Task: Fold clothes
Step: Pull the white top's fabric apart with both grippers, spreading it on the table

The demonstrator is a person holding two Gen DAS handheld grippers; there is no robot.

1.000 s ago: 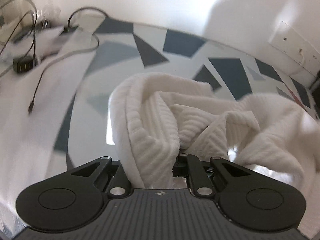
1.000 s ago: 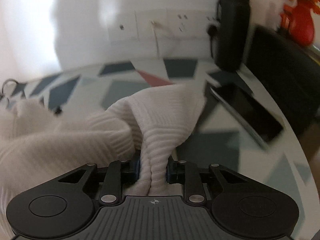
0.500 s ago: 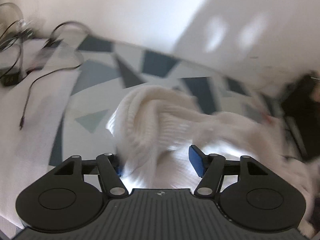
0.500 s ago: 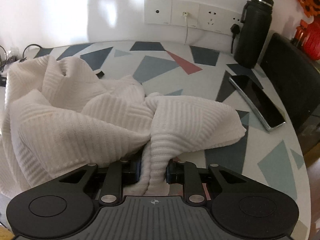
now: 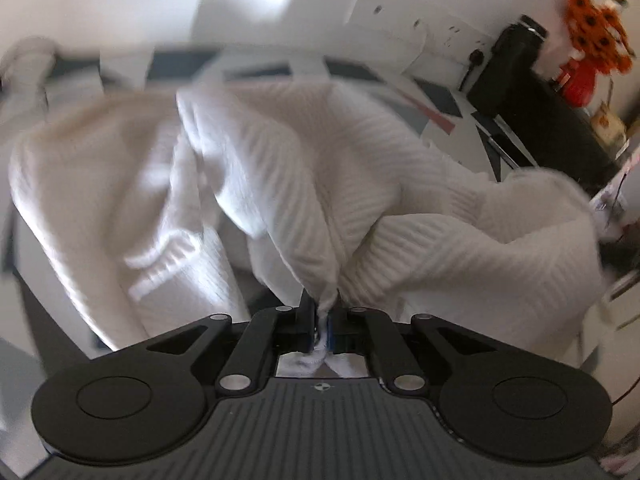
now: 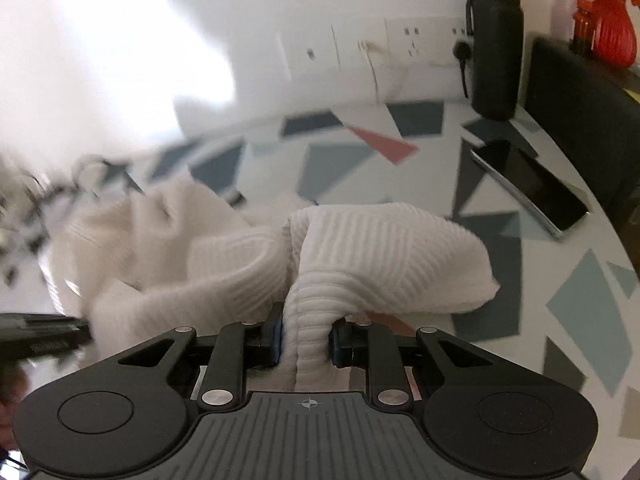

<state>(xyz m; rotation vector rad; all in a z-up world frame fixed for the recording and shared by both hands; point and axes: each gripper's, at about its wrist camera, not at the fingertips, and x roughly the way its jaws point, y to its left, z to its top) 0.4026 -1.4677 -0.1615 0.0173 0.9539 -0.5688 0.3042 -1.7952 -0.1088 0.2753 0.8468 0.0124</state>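
blurring smears most of the left wrist view, so the far end of the surface and the shapes along the left edge cannot be made out, and the garment's outline there is soft. in the right wrist view the left third is also streaked, with some dark cables barely readable and a dark object cut off at the left border (what it is cannot be told).

the white ribbed garment lies bunched in a heap on the surface, which has a pattern of grey, blue and red triangles. its knit shows fine parallel ridges, running in different directions across the folds. it is rumpled, with thick rolls of fabric crossing one another.

the left hand-held gripper has its fingers pressed nearly together, pinching a thin tuck of the garment. the right hand-held gripper pinches a thicker fold, its fingers held apart by the cloth between them.

a phone lies on the surface to the right, apart from the garment, and a dark bottle stands by the wall sockets.
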